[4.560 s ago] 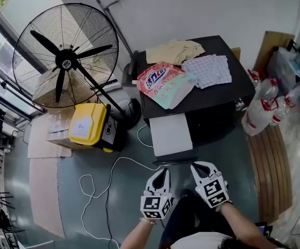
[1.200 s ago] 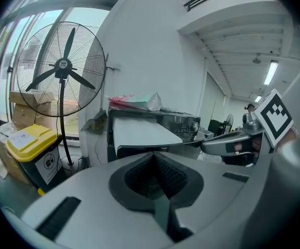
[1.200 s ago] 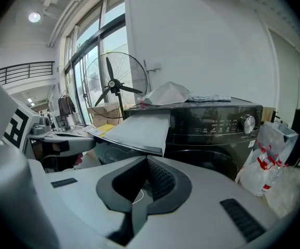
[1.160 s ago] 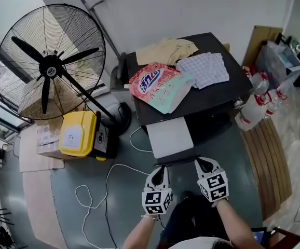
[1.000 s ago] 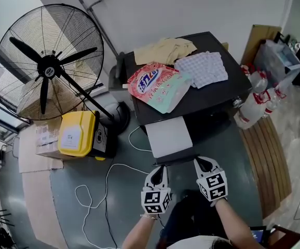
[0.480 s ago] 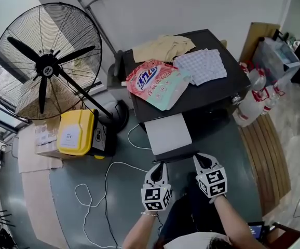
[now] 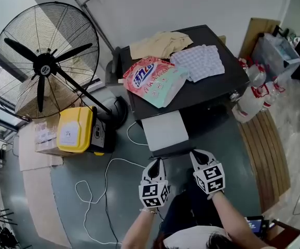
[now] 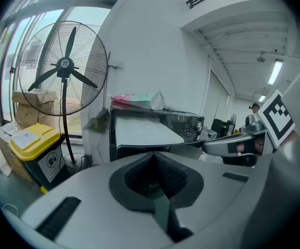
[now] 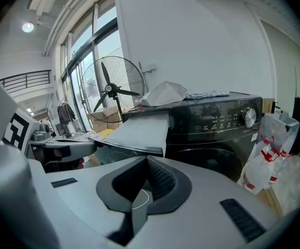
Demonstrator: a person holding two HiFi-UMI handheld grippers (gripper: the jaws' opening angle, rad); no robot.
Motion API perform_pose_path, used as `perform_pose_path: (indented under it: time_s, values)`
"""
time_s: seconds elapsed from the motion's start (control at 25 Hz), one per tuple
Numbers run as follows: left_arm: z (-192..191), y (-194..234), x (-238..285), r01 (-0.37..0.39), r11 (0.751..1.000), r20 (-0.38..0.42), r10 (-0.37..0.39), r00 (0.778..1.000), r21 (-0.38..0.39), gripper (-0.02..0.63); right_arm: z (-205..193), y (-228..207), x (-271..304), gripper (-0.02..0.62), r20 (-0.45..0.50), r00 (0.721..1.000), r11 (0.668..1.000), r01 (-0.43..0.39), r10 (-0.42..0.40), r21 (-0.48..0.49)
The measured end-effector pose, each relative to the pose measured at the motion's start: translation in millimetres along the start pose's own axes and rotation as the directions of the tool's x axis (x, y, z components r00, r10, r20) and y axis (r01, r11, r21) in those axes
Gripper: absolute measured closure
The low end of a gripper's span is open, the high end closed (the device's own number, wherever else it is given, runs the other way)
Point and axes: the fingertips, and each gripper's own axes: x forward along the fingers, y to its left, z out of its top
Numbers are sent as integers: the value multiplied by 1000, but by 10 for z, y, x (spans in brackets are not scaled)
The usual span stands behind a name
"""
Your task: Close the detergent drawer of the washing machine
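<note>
The black washing machine (image 7: 217, 90) stands against the wall with its pale detergent drawer (image 7: 164, 130) pulled far out toward me. My left gripper (image 7: 155, 163) is shut and empty, its tip just before the left part of the drawer's dark front edge. My right gripper (image 7: 194, 153) is also shut and empty, by the right end of that edge. The left gripper view has the drawer (image 8: 142, 131) straight ahead over the closed left gripper (image 8: 154, 157). In the right gripper view the drawer (image 9: 139, 131) juts out left of the control panel (image 9: 220, 121), above the right gripper (image 9: 146, 162).
A pink detergent bag (image 7: 152, 79), beige cloth (image 7: 158, 43) and checked cloth (image 7: 198, 61) lie on the machine. A large floor fan (image 7: 46, 66) and yellow bin (image 7: 75, 130) stand left. A white cable (image 7: 108, 175) trails on the floor. Bagged bottles (image 7: 251, 100) and a wooden pallet (image 7: 272, 154) are right.
Both grippers have edged forward to the drawer's front edge. The drawer stays pulled out. The head camera has shifted slightly.
</note>
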Motion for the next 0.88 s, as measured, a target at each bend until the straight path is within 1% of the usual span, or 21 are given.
perform_pose_path:
  time_s: [0.24, 0.6, 0.88]
  values:
    - [26, 30, 42, -29, 1000, -4, 29, 1000, -6, 591, 34, -8, 46, 571, -3, 1000, 1000, -27, 27, -7]
    - [72, 77, 115, -59, 998, -7, 59, 998, -2, 591, 43, 6, 161, 572, -30, 997, 997, -77, 77, -21]
    - [127, 132, 208, -87, 996, -4, 87, 996, -17, 591, 109, -32, 249, 572, -23, 995, 995, -94, 94, -14]
